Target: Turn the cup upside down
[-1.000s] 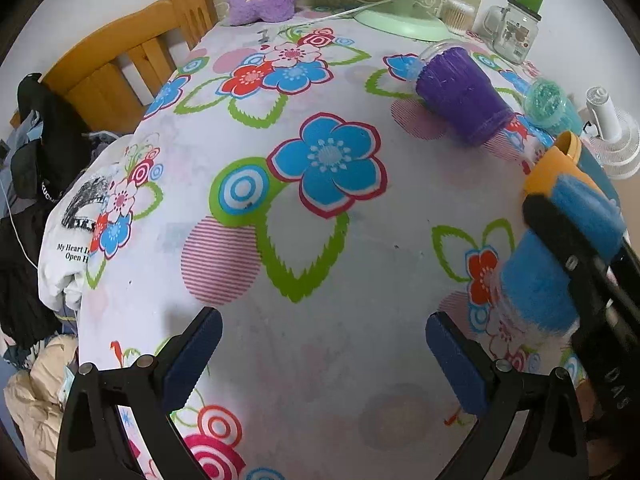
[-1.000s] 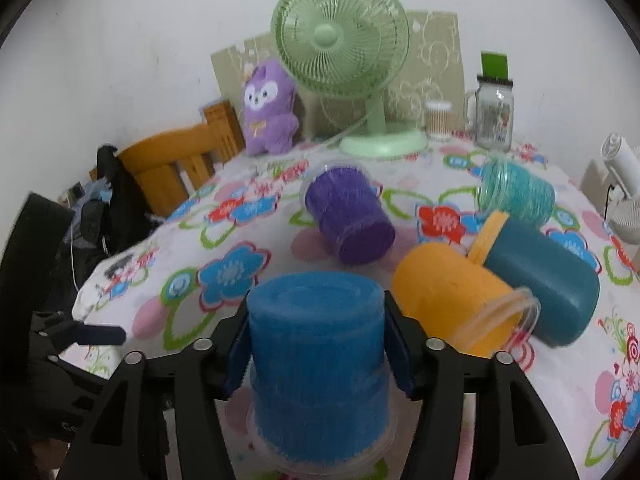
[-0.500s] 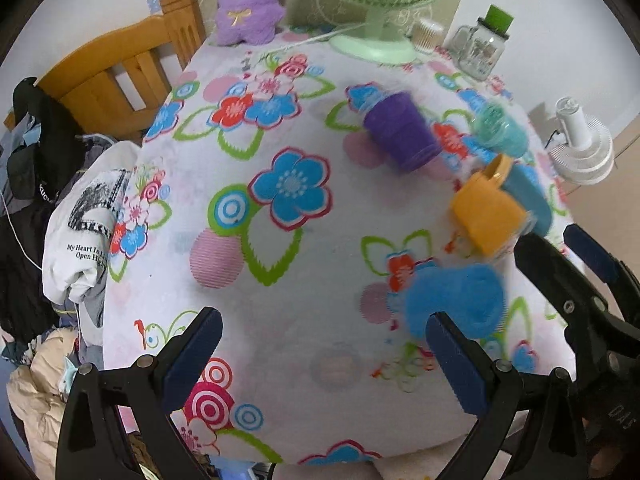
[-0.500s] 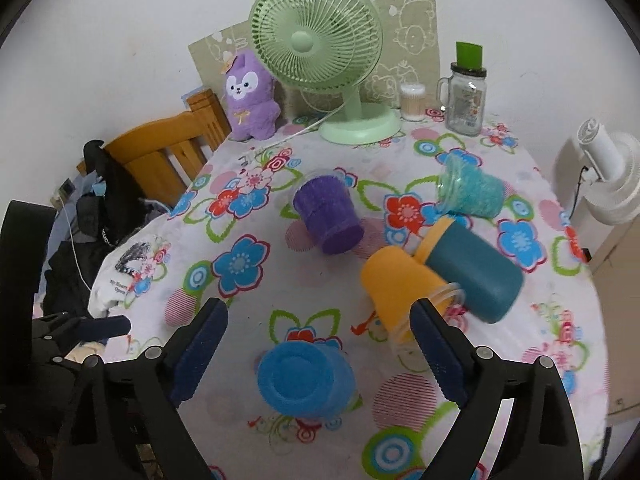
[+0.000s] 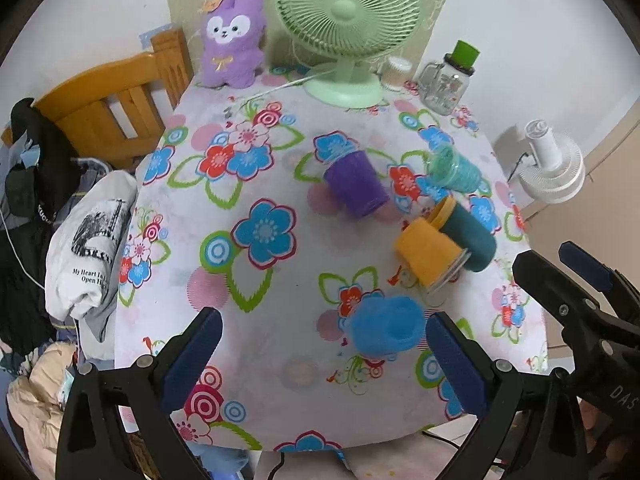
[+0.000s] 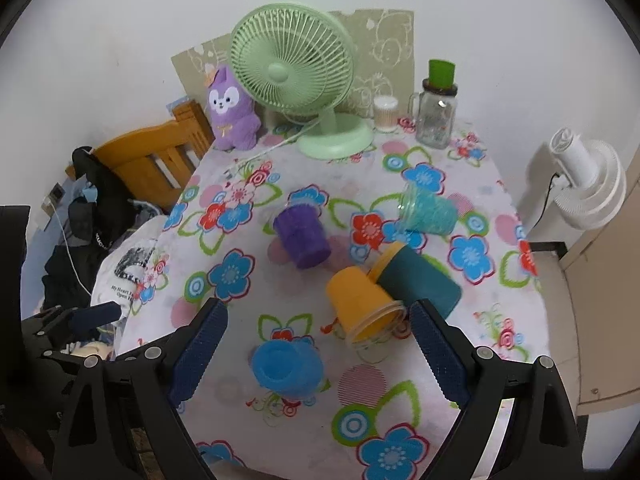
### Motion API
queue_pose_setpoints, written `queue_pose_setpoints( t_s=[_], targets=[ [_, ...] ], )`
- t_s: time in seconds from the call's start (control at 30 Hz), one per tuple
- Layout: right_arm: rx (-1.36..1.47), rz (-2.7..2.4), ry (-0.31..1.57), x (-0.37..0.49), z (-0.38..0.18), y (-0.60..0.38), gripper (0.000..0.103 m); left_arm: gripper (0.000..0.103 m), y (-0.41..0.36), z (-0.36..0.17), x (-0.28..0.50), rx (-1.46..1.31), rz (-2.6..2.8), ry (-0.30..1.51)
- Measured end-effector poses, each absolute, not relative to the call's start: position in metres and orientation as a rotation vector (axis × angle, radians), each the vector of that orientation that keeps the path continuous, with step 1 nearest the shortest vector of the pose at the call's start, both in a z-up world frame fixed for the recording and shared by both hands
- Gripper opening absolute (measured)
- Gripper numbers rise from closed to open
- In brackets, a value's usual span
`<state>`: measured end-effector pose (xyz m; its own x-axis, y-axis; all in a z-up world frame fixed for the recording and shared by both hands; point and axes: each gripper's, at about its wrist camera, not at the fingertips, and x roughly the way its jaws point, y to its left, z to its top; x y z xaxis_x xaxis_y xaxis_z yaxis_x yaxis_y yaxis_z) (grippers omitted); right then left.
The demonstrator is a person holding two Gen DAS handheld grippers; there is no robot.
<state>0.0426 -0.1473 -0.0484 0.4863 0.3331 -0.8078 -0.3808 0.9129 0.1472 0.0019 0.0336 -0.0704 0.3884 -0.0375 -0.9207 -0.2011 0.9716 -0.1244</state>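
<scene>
A blue cup [image 5: 386, 327] [image 6: 287, 368] stands upside down on the flowered tablecloth [image 5: 260, 184] near the front edge. A purple cup [image 5: 356, 184] [image 6: 302, 236], an orange cup [image 5: 428, 254] [image 6: 358, 304], a dark teal cup [image 5: 472, 236] [image 6: 420, 280] and a light teal cup [image 5: 454, 170] [image 6: 428, 212] lie on their sides behind it. My left gripper [image 5: 324, 356] is open and empty, held above and in front of the blue cup. My right gripper [image 6: 318, 352] is open and empty, above the blue cup; it also shows in the left wrist view [image 5: 560, 276].
A green fan [image 5: 344, 20], a purple plush toy [image 5: 232, 40], a glass jar with a green lid [image 5: 448, 80] and a small jar [image 5: 396, 72] stand at the table's back. A wooden chair [image 5: 116, 96] with clothes is at the left. A white fan [image 5: 552, 168] is at the right.
My right gripper let go of the blue cup, now standing upside down on the table, and opened. Both grippers have pulled back and up from the table.
</scene>
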Motion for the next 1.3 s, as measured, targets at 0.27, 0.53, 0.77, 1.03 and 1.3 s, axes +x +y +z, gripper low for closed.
queue_pose_setpoints(
  t_s=[0.27,0.53,0.77,1.03,1.3],
  targets=[
    [-0.039,0.397,0.962,0.044,-0.021,-0.163,0.094,0.103,0.021,-0.035,-0.001,-0.211,0.074,1.105],
    [-0.093,0.340,0.921,0.037,-0.005,-0.173,0.094,0.103,0.019,-0.017,-0.006,-0.214,0.084,1.070],
    [-0.111,0.278,0.907,0.024,0.004,-0.183,0.094,0.103,0.012,-0.001,-0.018,-0.186,0.091,1.036],
    [-0.108,0.264,0.876,0.010,0.016,-0.190,0.094,0.103,0.005,0.010,-0.028,-0.187,0.088,0.995],
    [-0.086,0.275,0.884,0.006,0.017,-0.190,0.094,0.103,-0.001,0.011,-0.030,-0.183,0.077,0.995]
  ],
)
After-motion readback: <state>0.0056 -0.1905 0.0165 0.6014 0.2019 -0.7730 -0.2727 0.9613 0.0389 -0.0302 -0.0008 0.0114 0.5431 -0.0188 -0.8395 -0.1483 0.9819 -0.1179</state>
